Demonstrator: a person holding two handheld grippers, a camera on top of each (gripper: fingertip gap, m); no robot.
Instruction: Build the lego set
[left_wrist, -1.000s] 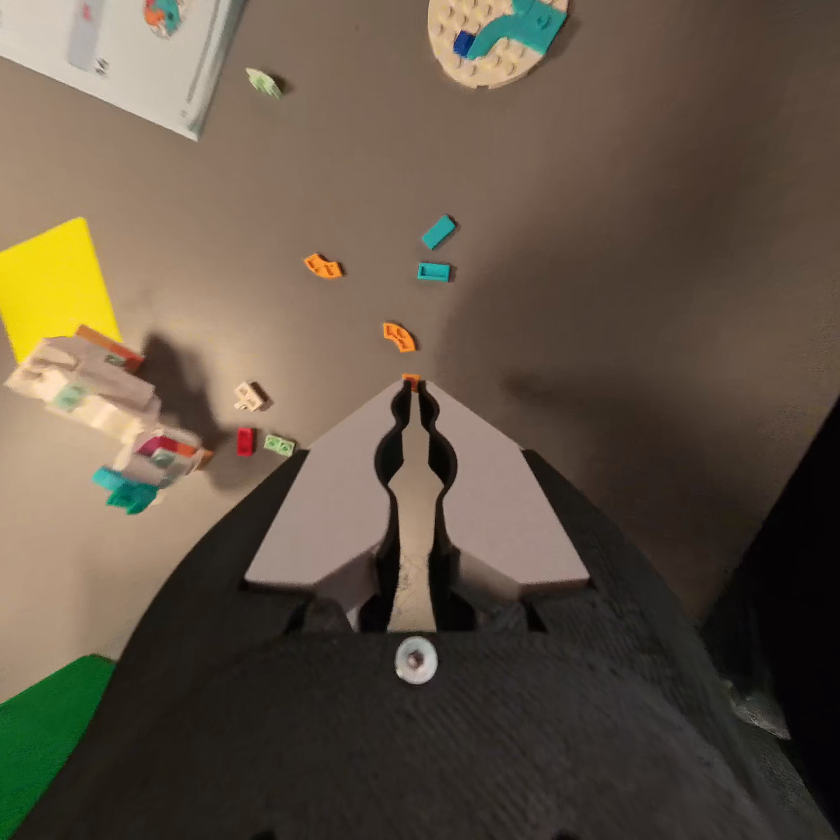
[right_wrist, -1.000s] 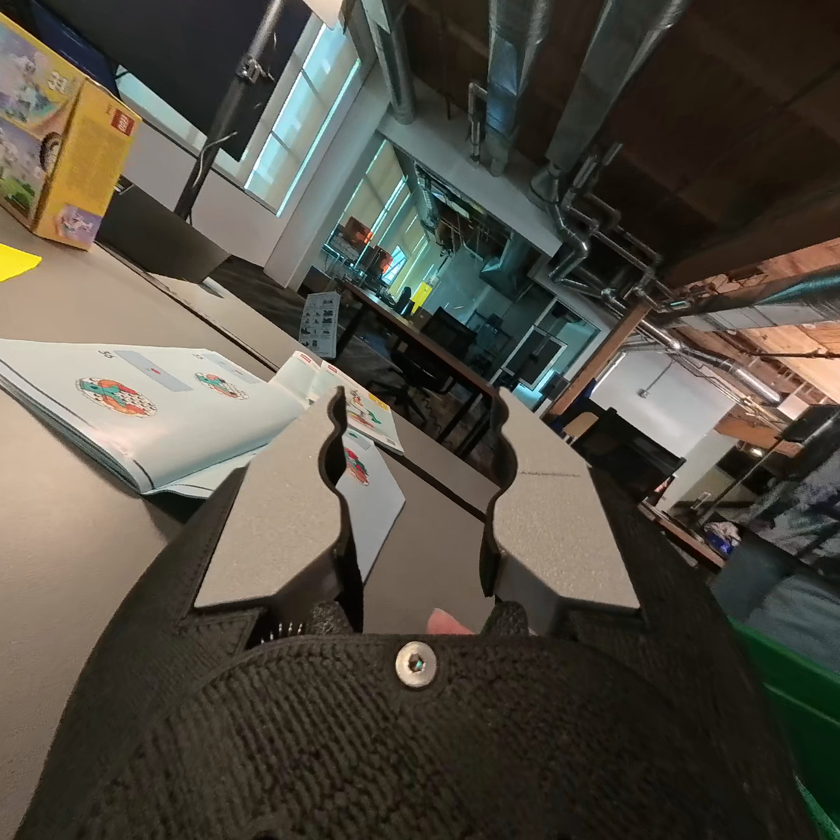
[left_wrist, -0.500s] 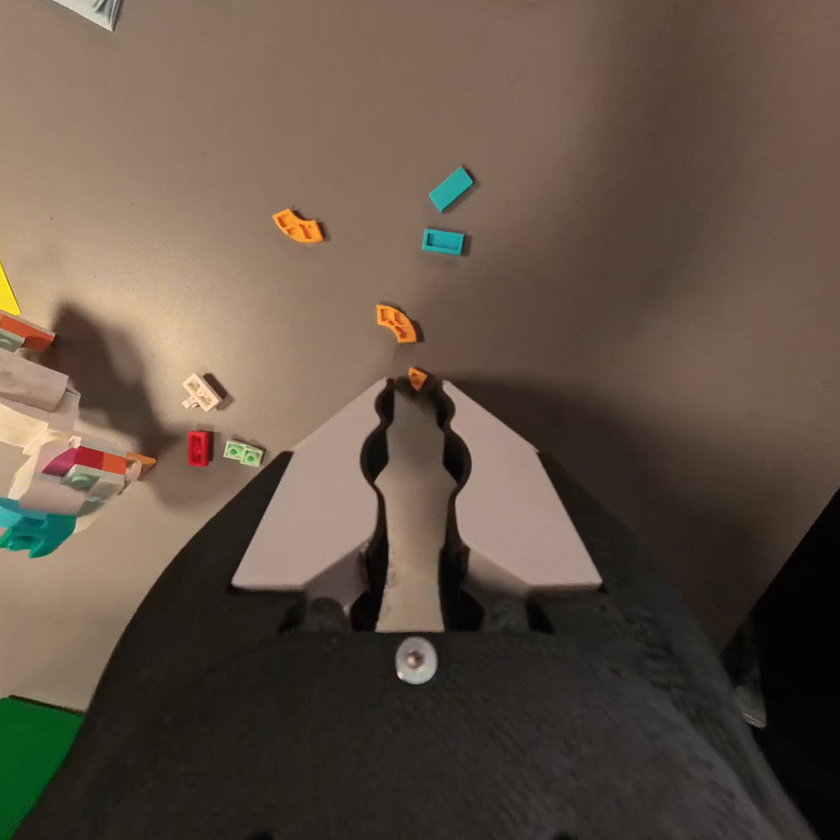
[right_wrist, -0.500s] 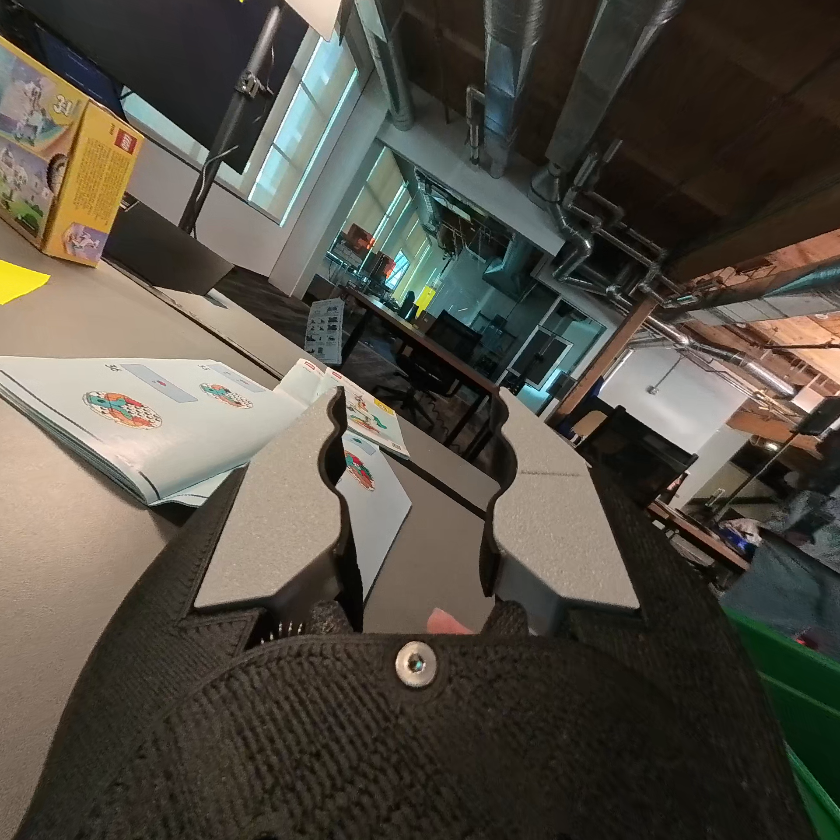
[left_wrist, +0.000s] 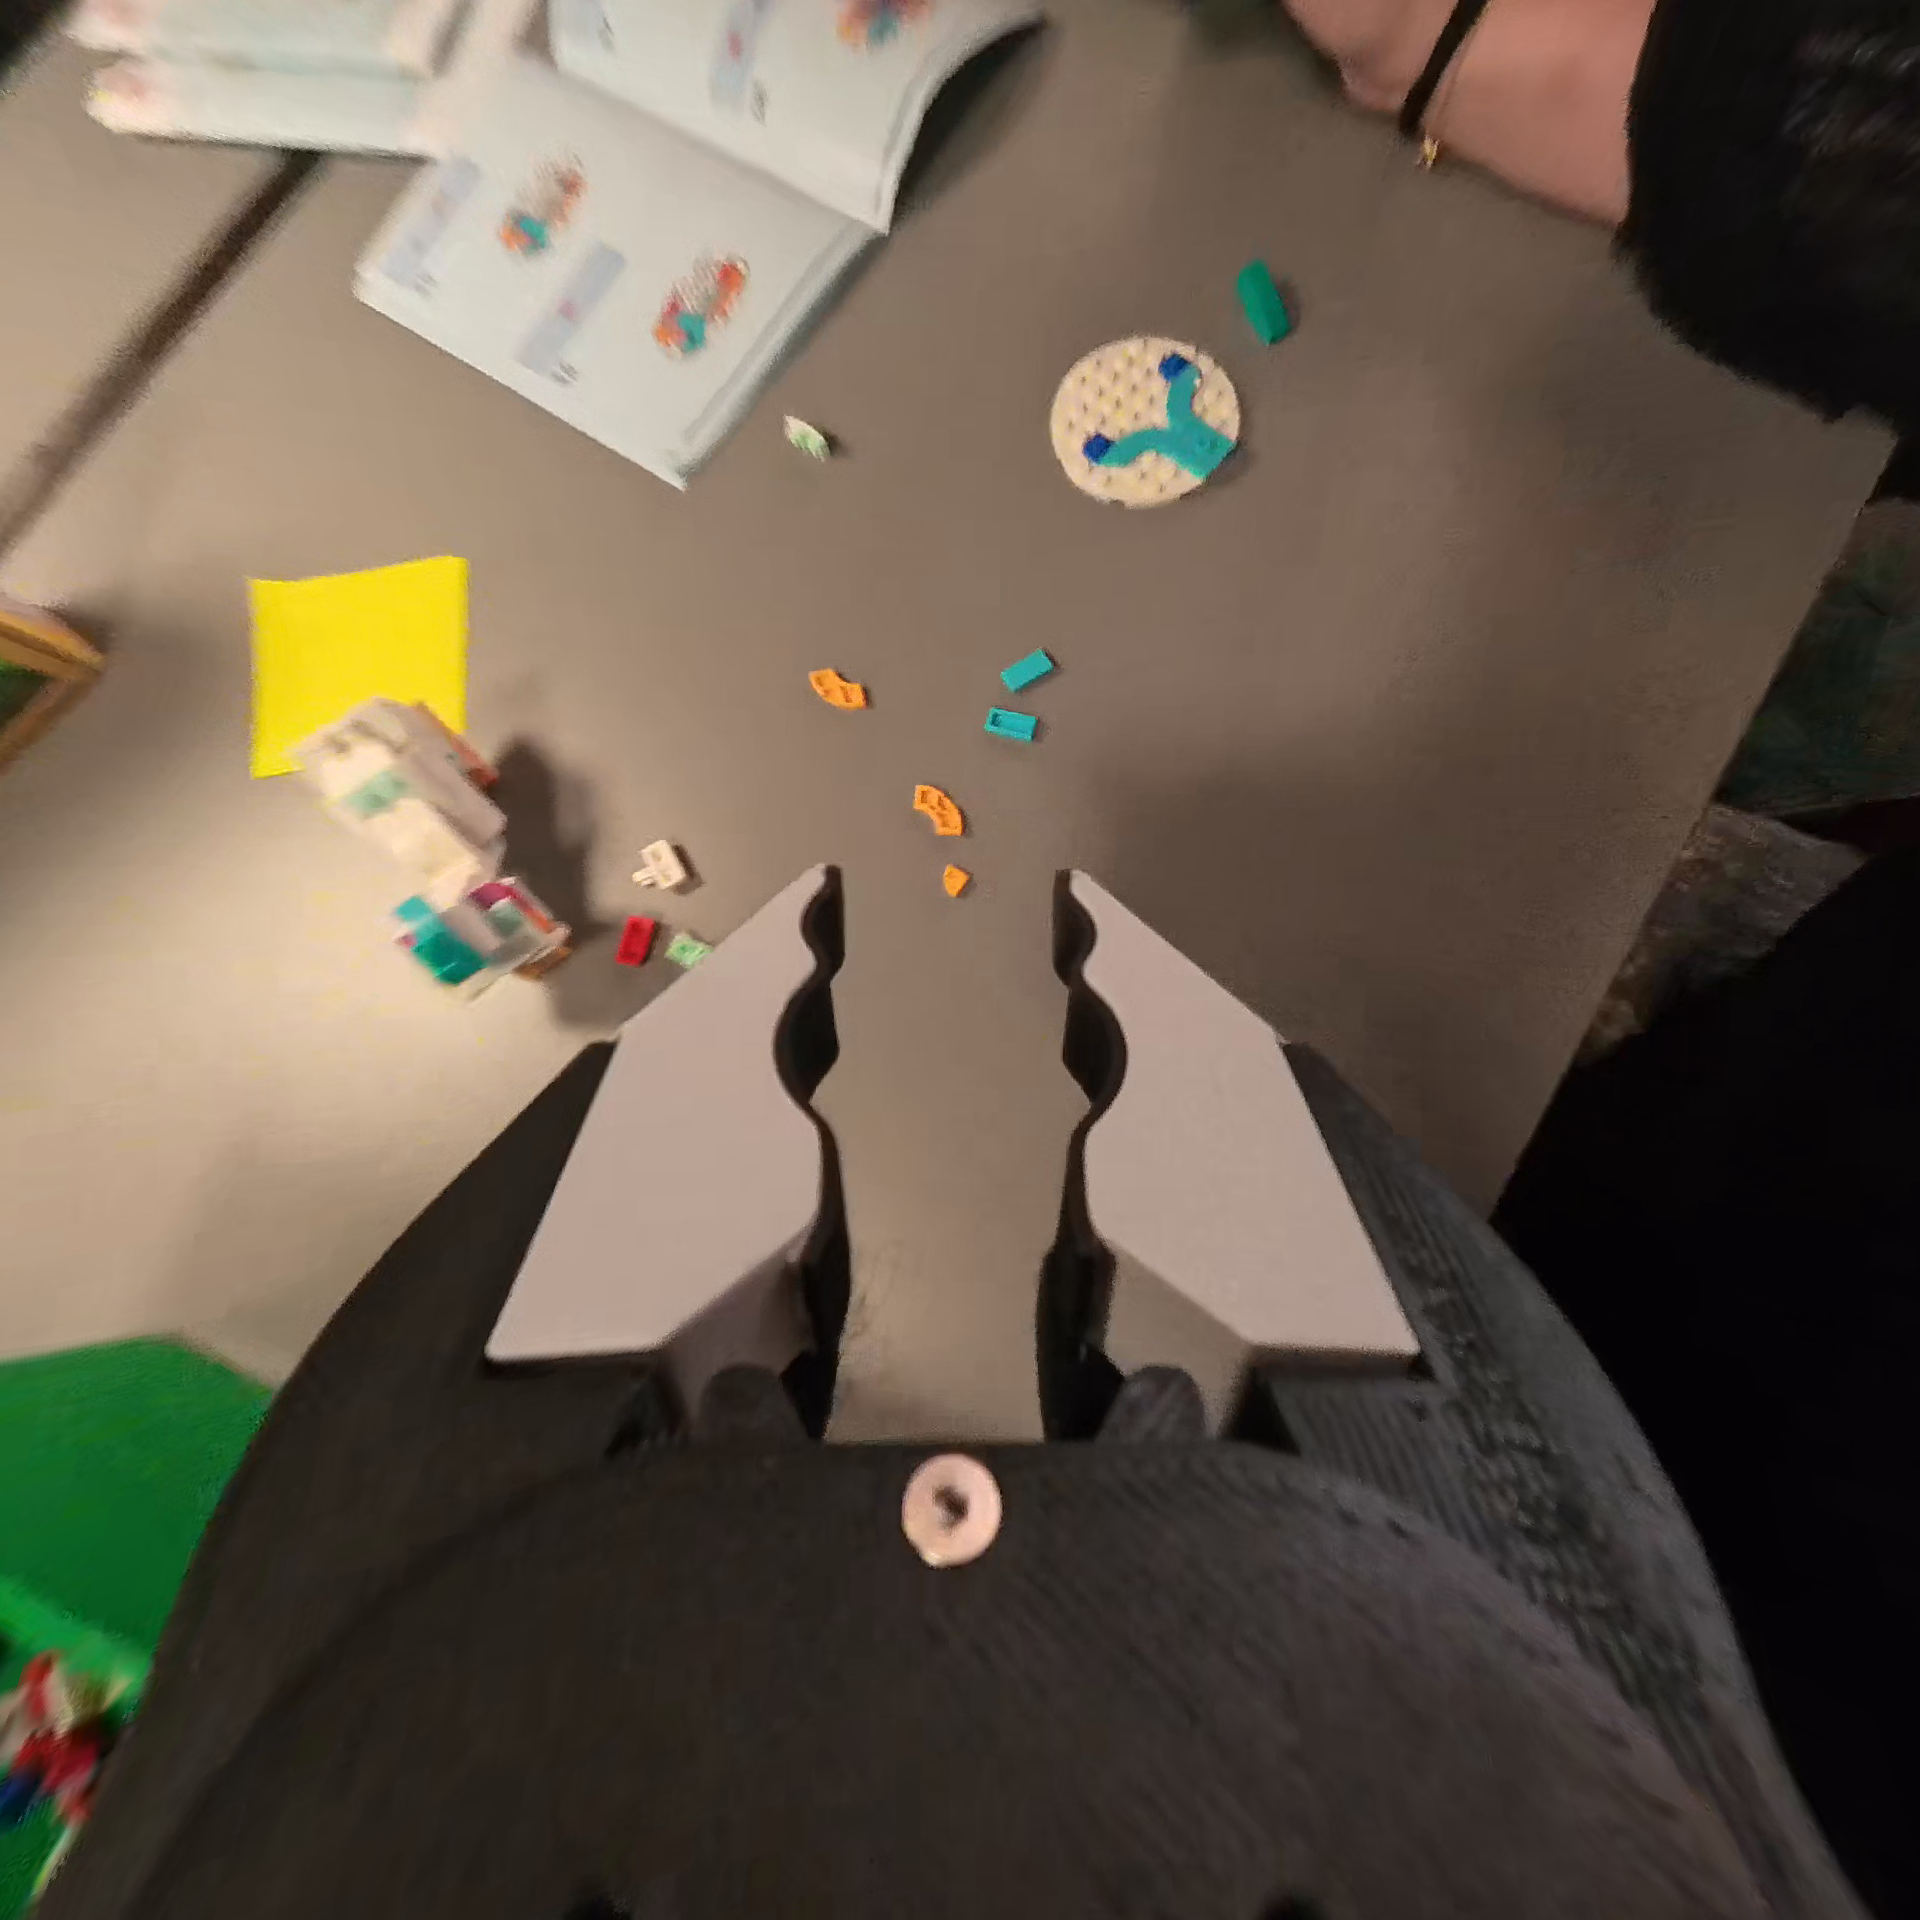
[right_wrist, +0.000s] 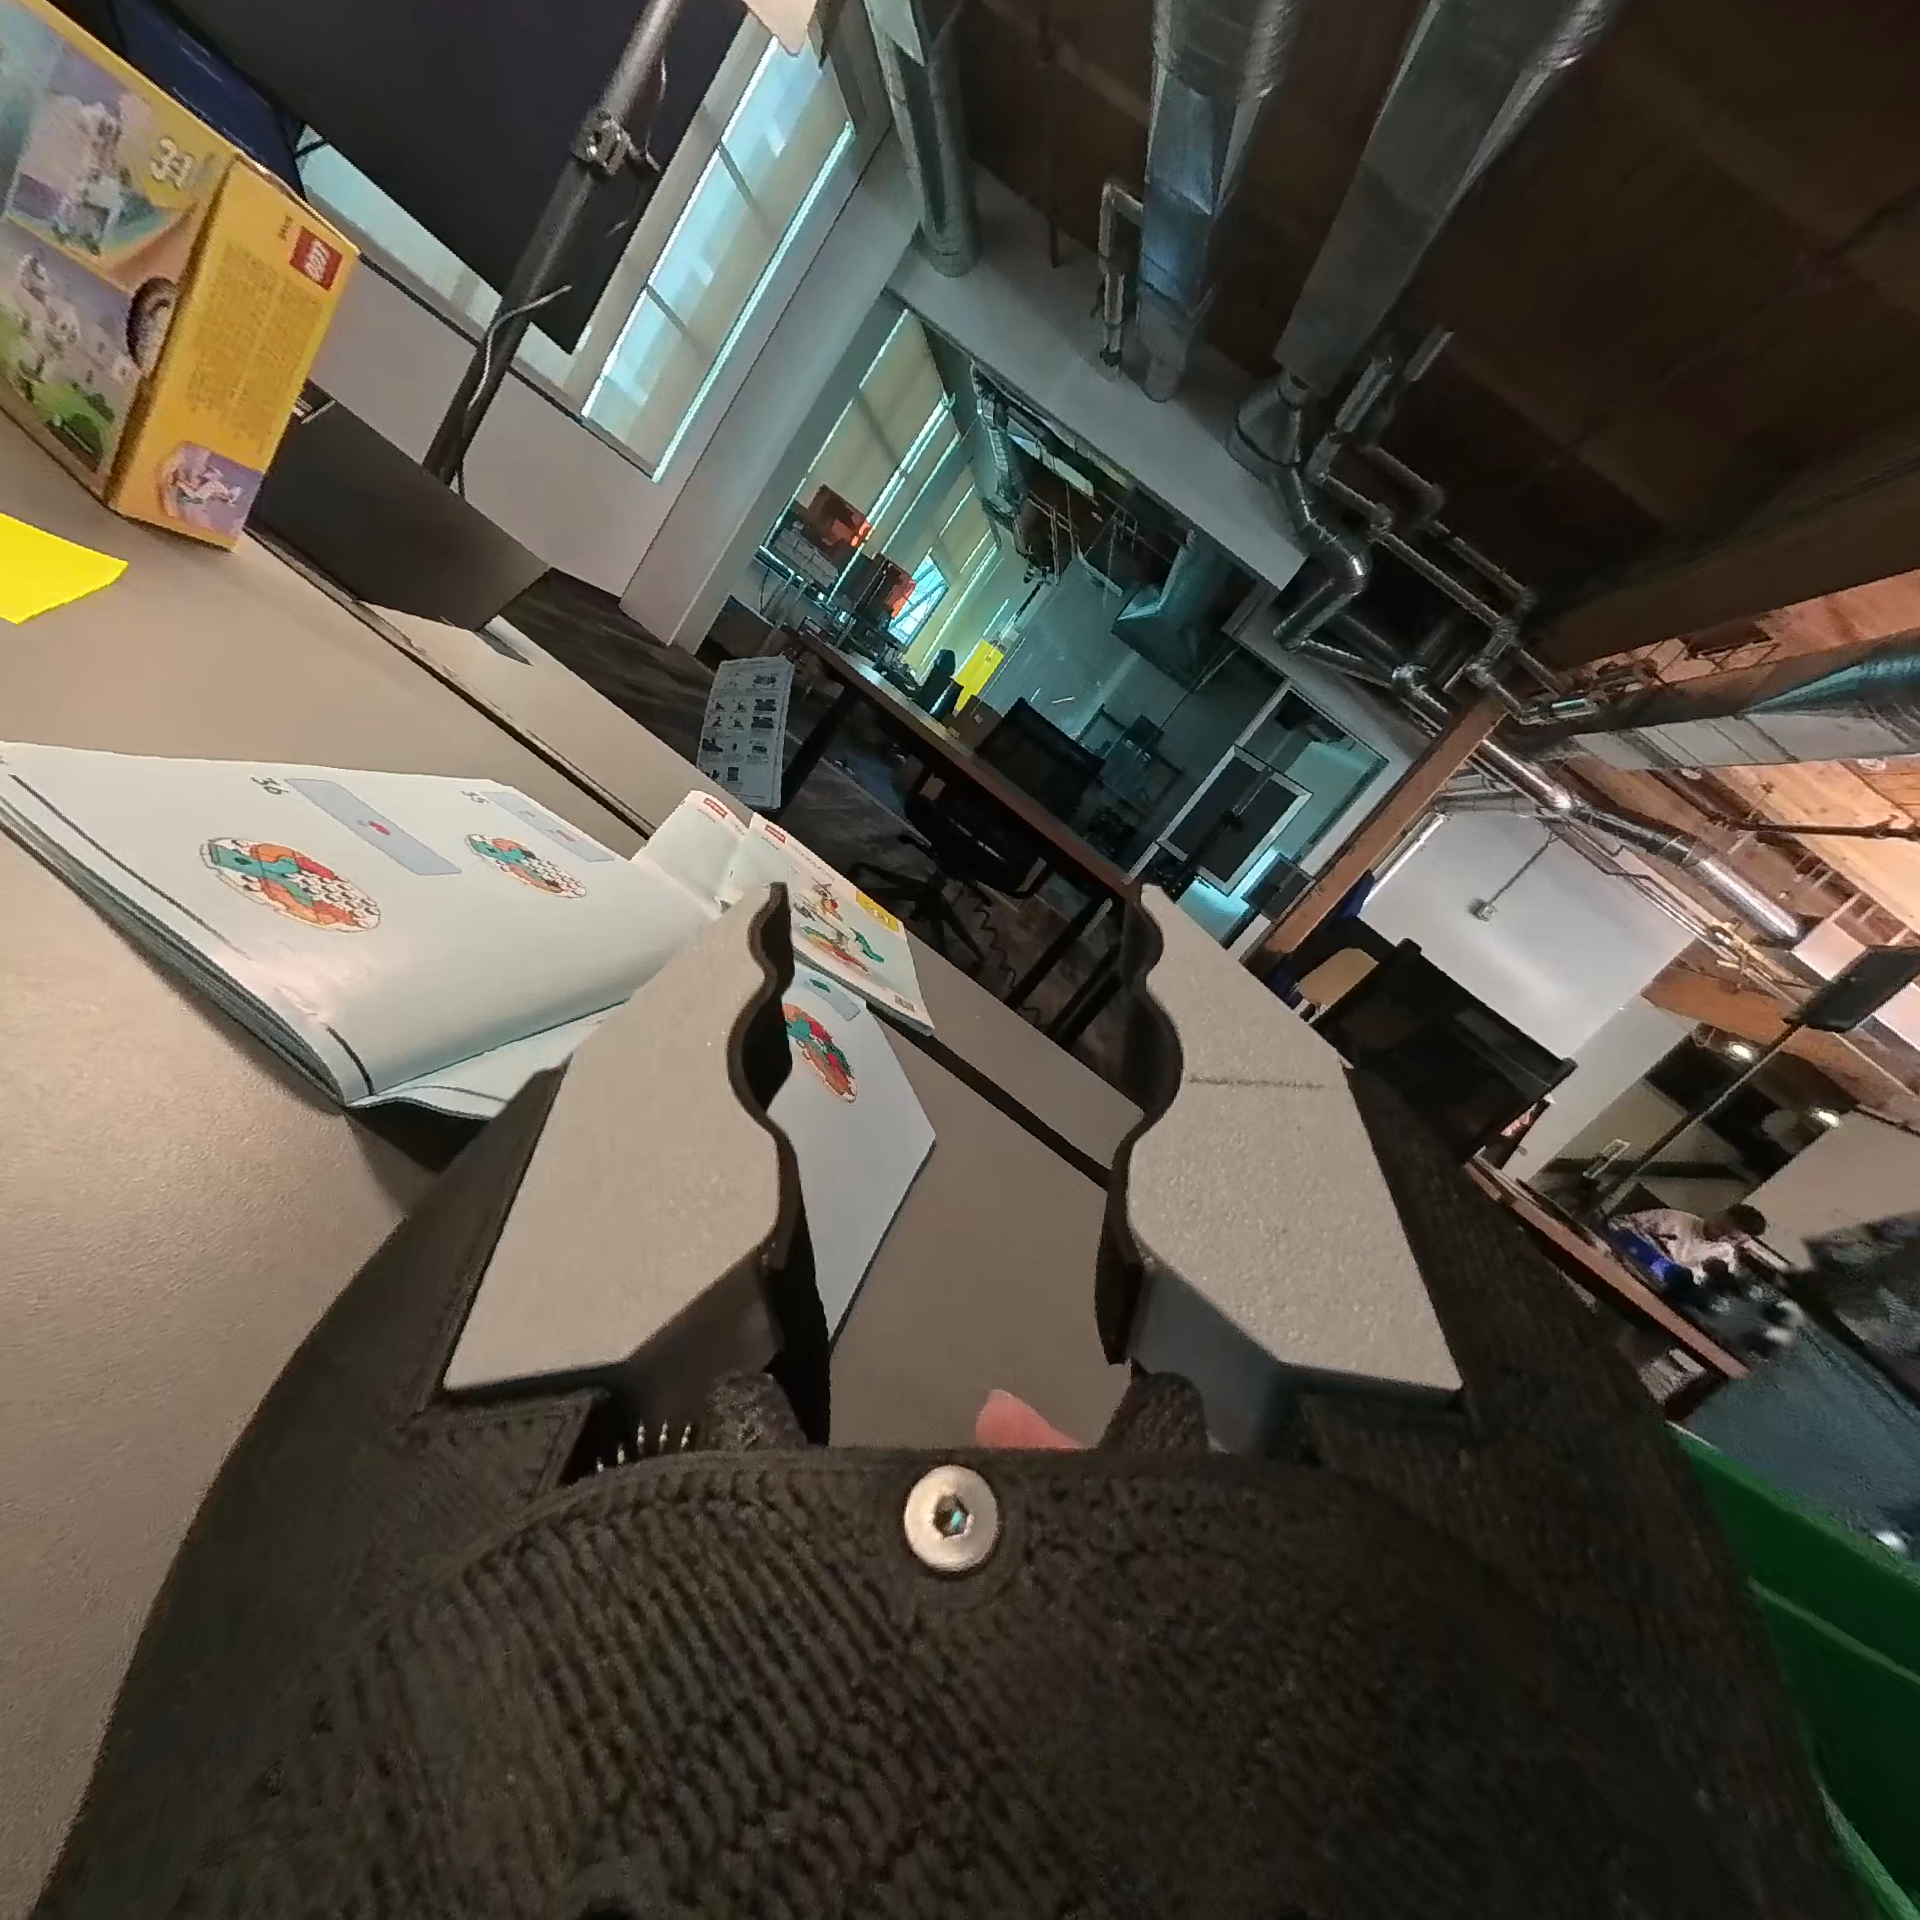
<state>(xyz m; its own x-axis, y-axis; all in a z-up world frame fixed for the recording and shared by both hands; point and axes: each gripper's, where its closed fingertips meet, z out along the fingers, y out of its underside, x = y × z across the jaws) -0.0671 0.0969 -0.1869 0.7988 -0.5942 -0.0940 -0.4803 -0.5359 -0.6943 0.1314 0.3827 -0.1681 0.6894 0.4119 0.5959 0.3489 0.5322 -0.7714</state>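
My left gripper (left_wrist: 948, 875) is open and empty, raised above the grey table. A tiny orange piece (left_wrist: 955, 881) lies on the table between its fingertips. Beyond lie two curved orange pieces (left_wrist: 939, 809) (left_wrist: 837, 689), two teal tiles (left_wrist: 1011, 723) (left_wrist: 1027, 669) and a round tan plate (left_wrist: 1145, 420) with teal and blue parts. A white and teal partial build (left_wrist: 431, 831) stands to the left, with white (left_wrist: 663, 865), red (left_wrist: 635, 940) and pale green (left_wrist: 687, 950) pieces near it. My right gripper (right_wrist: 954, 914) is open and empty, angled up over the instruction booklet (right_wrist: 364, 914).
The open booklet (left_wrist: 634, 260) and a yellow sheet (left_wrist: 353, 644) lie at the far left. A green bin (left_wrist: 94, 1475) is at the near left. A person's arm (left_wrist: 1558, 114) is at the top right. The set's box (right_wrist: 156, 312) stands at the far left. My right fingertips sit around 35 cm from my left ones. The round tan plate (left_wrist: 1145, 420) is about equally far from each gripper, around 20 cm.
My left gripper has opened, let go of the tiny orange piece and pulled up and back, so more of the table shows. The right gripper has barely moved.
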